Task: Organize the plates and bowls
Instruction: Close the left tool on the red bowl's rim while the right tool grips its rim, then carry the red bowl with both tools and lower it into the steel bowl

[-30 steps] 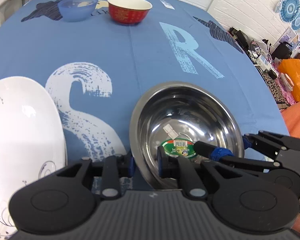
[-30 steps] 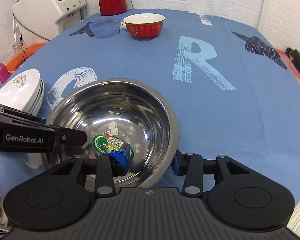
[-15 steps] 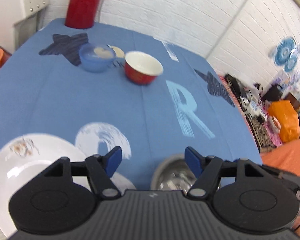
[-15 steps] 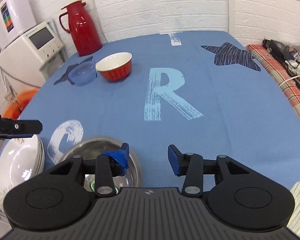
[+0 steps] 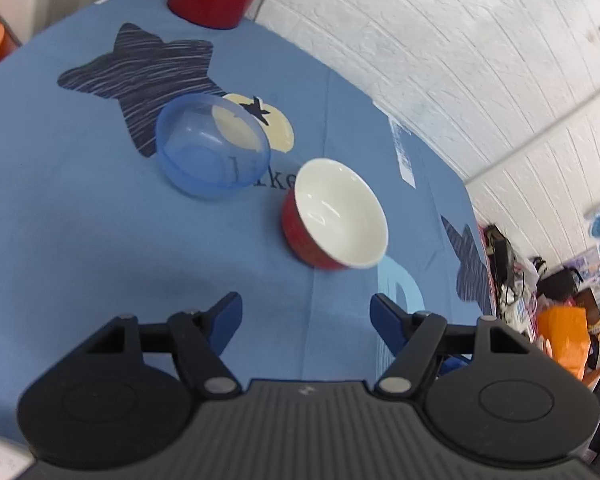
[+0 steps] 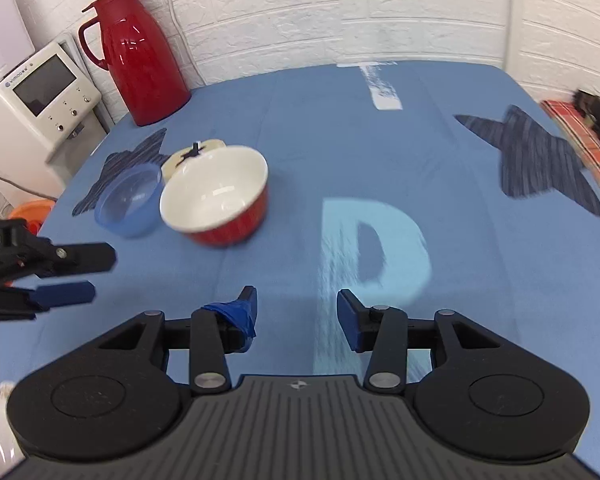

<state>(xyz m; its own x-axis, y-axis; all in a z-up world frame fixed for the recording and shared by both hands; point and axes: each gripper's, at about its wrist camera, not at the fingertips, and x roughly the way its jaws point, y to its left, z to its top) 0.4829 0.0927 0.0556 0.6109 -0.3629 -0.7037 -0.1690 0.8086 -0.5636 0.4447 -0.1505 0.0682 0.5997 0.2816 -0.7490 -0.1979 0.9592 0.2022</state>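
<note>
Red bowl [image 5: 332, 222] [image 6: 218, 204] with white inside, upright, empty, on blue cloth. Translucent blue bowl [image 5: 212, 146] [image 6: 129, 200] upright, empty, just beside it, nearer red jug.

The blue tablecloth [image 5: 80, 216] reads "like" by the blue bowl [image 5: 212, 146]; a pale "R" [image 6: 374, 248] too.

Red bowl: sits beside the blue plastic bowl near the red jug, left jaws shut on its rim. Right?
Not quite. The left gripper is open and holds nothing; the left wrist view shows its jaws spread, short of the red bowl. The bowl does sit beside the blue plastic bowl, near the red jug.
</note>
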